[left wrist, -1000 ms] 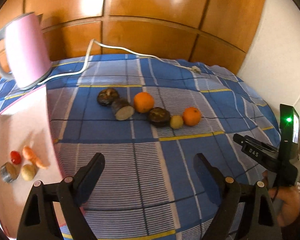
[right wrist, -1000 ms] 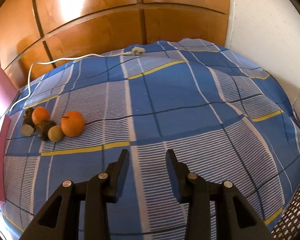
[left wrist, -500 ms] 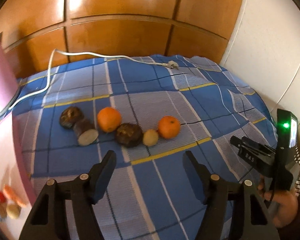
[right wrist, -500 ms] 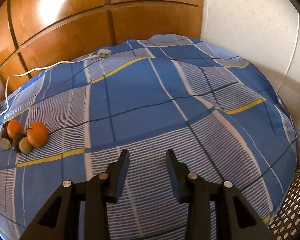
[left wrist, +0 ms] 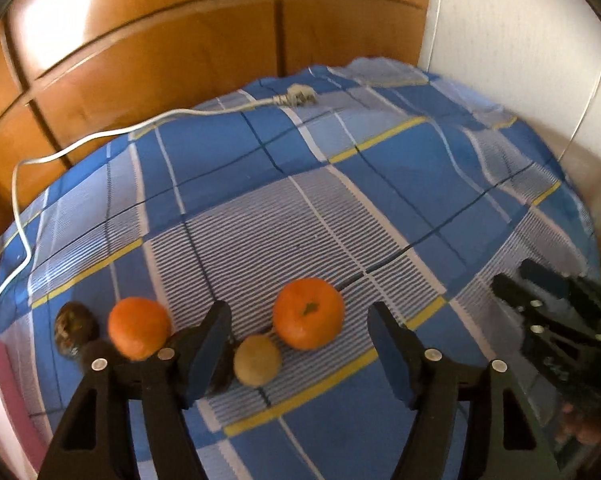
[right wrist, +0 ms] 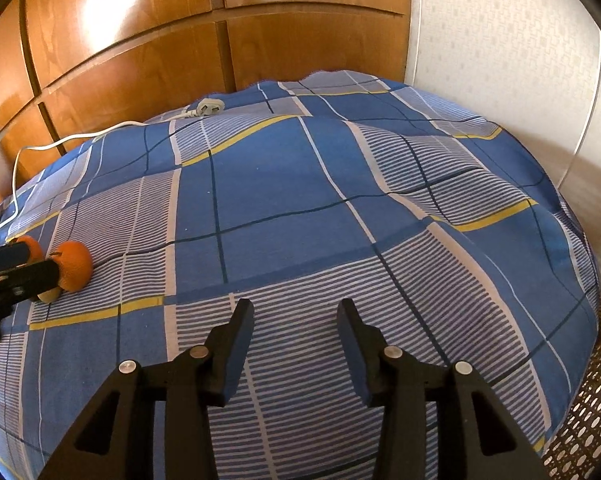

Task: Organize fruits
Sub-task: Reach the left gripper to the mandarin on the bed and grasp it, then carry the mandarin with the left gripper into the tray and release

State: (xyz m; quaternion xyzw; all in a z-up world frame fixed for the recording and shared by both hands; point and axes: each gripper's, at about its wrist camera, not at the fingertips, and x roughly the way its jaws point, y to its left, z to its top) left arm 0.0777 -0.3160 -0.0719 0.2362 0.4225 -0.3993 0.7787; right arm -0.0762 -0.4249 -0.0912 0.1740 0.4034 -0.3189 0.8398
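Under wood panelling [right wrist: 140, 60], plaid cloth [right wrist: 300, 200].

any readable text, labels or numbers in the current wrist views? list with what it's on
None readable in either view.
Right gripper, seen at the edge of the left wrist view: its body is blurred and dark, and any marking there cannot be read.
Oranges, plaid cloth, cord plug, wood panels: no print visible.
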